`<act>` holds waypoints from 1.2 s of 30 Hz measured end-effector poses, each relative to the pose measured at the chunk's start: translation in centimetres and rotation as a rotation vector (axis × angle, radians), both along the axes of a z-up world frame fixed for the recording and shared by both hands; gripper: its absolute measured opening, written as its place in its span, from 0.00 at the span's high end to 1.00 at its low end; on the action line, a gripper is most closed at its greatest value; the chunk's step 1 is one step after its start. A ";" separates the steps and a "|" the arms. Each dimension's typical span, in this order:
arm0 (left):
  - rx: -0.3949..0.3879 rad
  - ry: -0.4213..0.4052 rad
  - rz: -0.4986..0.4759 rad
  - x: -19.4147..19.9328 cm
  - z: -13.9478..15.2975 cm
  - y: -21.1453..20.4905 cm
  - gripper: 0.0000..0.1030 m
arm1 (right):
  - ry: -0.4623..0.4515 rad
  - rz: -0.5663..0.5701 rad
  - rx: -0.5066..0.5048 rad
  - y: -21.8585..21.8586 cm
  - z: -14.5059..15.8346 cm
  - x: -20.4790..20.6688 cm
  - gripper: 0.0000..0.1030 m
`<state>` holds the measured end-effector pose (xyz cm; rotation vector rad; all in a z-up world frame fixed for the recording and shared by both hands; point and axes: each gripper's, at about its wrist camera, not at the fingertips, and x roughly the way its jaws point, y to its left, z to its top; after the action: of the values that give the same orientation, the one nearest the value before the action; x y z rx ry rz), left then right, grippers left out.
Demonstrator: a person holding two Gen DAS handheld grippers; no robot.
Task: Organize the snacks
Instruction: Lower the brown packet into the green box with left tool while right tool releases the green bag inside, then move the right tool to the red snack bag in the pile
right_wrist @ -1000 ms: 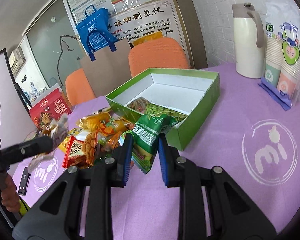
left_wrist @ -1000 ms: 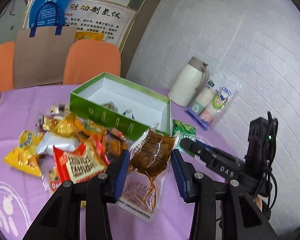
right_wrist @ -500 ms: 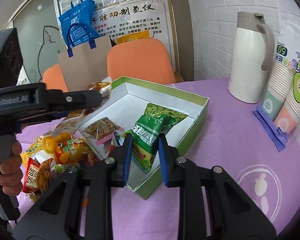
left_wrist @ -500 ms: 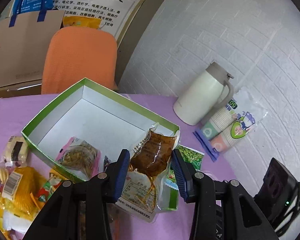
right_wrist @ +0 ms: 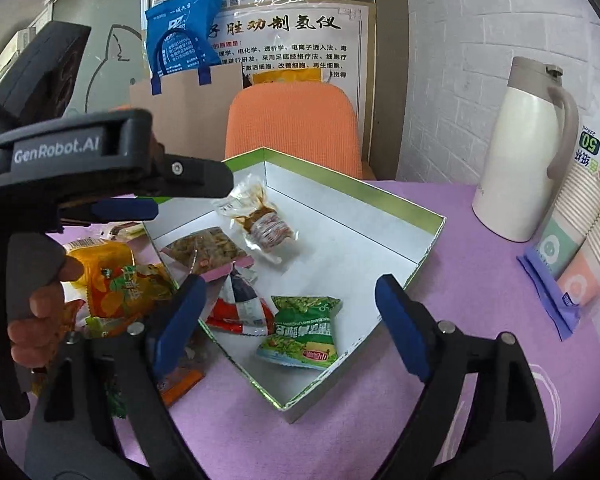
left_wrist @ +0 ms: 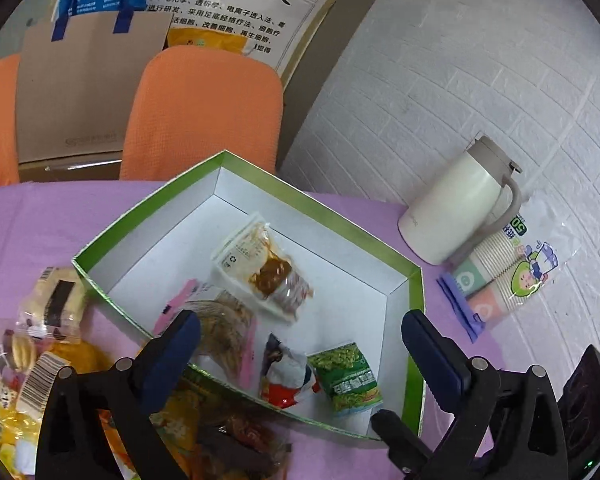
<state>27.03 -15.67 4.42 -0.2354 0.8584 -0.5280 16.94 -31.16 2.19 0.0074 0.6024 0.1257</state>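
Note:
A green box with a white inside (left_wrist: 414, 280) (right_wrist: 424, 248) sits on the purple table. In it lie a clear packet with brown filling (left_wrist: 266, 268) (right_wrist: 260, 218), a green pea packet (left_wrist: 350, 376) (right_wrist: 300, 330), a red-and-white packet (left_wrist: 288, 372) (right_wrist: 240, 306) and a pink-edged packet (left_wrist: 224, 330) (right_wrist: 208, 250). My left gripper (left_wrist: 300, 354) hangs open above the box's near side, nothing in it. My right gripper (right_wrist: 290, 320) is open too, over the pea packet. More snacks (left_wrist: 32, 368) (right_wrist: 116, 284) are piled left of the box.
A cream thermos jug (left_wrist: 460, 206) (right_wrist: 528, 152) and a sleeve of paper cups (left_wrist: 508, 272) (right_wrist: 580, 236) stand right of the box by the brick wall. Orange chairs (left_wrist: 204, 116) and a paper bag (left_wrist: 80, 84) are behind the table. A hand (right_wrist: 40, 308) holds the left gripper.
Both grippers opened above the box. The brown-filled packet dropped from the left one and the green pea packet from the right one; both now lie inside.

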 end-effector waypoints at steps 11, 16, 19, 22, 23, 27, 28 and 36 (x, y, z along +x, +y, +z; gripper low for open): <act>0.038 -0.151 0.030 -7.1 5.3 5.0 0.01 | -0.079 0.023 0.032 1.7 4.8 -4.9 0.02; 0.192 -0.194 0.101 -12.9 6.2 9.4 0.01 | -0.200 0.099 0.043 3.6 6.3 -10.1 0.01; 0.189 -0.202 0.155 -16.4 4.9 12.7 0.01 | -0.196 0.133 0.052 4.9 6.0 -11.5 0.01; 0.154 -0.152 0.188 -19.0 2.5 15.7 0.01 | -0.163 0.158 0.063 6.2 4.9 -12.7 0.01; 0.147 -0.138 0.199 -19.6 1.8 16.4 0.01 | -0.150 0.159 0.071 6.4 4.5 -12.9 0.01; 0.118 -0.072 0.239 -22.1 -1.8 19.5 0.01 | -0.061 0.162 0.132 7.4 2.6 -12.4 0.01; 0.104 -0.052 0.241 -22.4 -2.5 20.2 0.01 | -0.033 0.157 0.142 7.8 2.1 -11.9 0.01; 0.047 -0.055 0.224 -24.0 -3.9 22.2 0.01 | 0.060 0.253 0.125 13.5 0.5 -7.2 0.01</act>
<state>2.99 6.50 0.54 -0.2694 0.7790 -0.3040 9.73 -17.67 2.72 0.0567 0.6534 0.4094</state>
